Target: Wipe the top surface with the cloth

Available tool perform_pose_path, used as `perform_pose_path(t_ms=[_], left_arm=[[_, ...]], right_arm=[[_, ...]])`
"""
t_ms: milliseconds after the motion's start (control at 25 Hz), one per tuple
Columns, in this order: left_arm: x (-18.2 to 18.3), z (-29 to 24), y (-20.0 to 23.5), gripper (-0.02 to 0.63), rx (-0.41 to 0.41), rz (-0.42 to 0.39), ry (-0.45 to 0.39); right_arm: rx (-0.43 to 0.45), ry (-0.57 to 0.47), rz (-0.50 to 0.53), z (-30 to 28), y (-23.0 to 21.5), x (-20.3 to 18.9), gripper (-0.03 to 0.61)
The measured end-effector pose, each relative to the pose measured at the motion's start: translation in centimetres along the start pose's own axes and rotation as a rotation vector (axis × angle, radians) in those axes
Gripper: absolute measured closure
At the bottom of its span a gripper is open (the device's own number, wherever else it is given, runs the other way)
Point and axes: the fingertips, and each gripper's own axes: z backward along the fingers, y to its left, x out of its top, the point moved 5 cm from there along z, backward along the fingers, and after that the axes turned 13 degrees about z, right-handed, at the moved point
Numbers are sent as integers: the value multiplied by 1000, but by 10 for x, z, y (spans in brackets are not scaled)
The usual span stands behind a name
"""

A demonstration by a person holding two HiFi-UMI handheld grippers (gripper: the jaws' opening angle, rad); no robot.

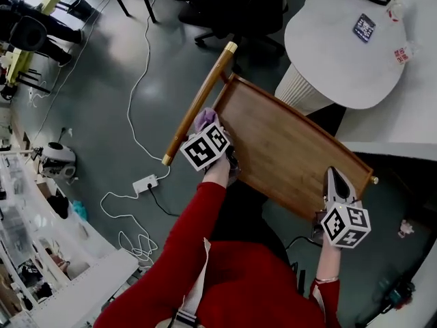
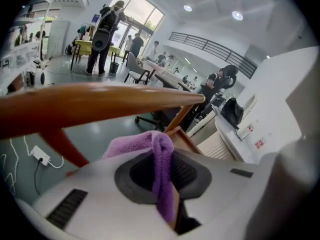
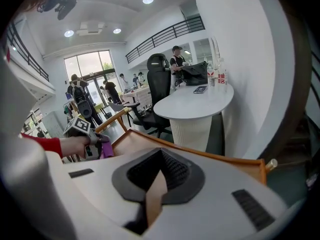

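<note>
Purple fluffy cloth (image 1: pixel 204 120) sits bunched at the left corner of the brown rectangular wooden top (image 1: pixel 287 149), just beside the round wooden handle bar (image 1: pixel 198 104) that runs along that end. The left gripper (image 2: pixel 162 156) is clenched on the cloth, with a fold pinched between its jaws. The right gripper (image 3: pixel 157 179) is at the opposite near corner, its jaws closed on the top's raised rim (image 3: pixel 220 156), and a strip of pale wood shows between them. Both arms wear red sleeves (image 1: pixel 198 231). Beyond the top stands a white round table (image 1: pixel 341 53). A white power strip (image 1: pixel 145 183) lies on the grey floor to the left, with a looping cable.
</note>
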Motion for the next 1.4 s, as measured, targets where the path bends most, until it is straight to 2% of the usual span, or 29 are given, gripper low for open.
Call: perform_pose_path(t_ms=[80,240,440,760,1040,1160,1280,1400], left_arm=[[1,-26,-17,563,-25,7,26],[7,-65,-52,564,-65,-39,57],[6,-93,-97,564,-92,-66,67],[8,-100,-103,563,-101,-68,90],[12,-104,-109,563,-106,-73,105],[20,-104,-125,563,-183,-105,103],[37,-97,-162,564,-310,-147,71],[50,-64,-195,564,-451,-180,49]], right_arm=[[-16,11,-10,0,-6,-2,574],[-24,29,-13,-4,-7,-3,574],[34,66,16,-27,-11,1,574],[164,70,109,-94,29,42,574],[216,67,137,-114,54,59,574],[215,64,136,-113,63,60,574],[196,46,133,-113,63,61,574],[155,6,107,-102,54,67,574]])
